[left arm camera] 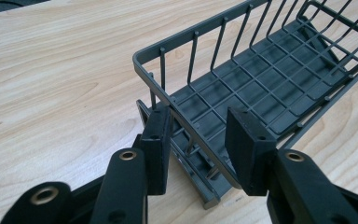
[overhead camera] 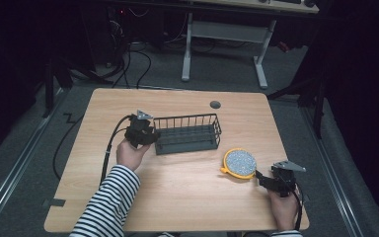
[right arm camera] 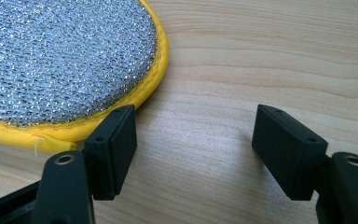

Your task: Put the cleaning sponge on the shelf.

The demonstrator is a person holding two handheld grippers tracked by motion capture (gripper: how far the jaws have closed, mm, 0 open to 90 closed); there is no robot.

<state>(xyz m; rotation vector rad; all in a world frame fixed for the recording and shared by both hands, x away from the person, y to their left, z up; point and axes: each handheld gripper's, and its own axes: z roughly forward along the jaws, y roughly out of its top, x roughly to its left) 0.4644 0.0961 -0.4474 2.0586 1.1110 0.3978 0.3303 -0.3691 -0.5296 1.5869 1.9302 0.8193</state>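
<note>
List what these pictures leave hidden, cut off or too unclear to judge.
- Left gripper on the dark grey wire basket: in the left gripper view its jaws straddle the near end wall, but whether the pads press the wire is unclear.
- Basket's far end: cut off by that view's edge.
- Round yellow-rimmed silver scouring pad: cropped by the right gripper view's edges.
- Pad's underside: hidden against the light wooden table.

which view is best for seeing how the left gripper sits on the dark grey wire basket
The left gripper view: its jaws straddle the end rim of the dark grey wire basket. The high view shows the left gripper at the basket's left end, too small for detail.
</note>
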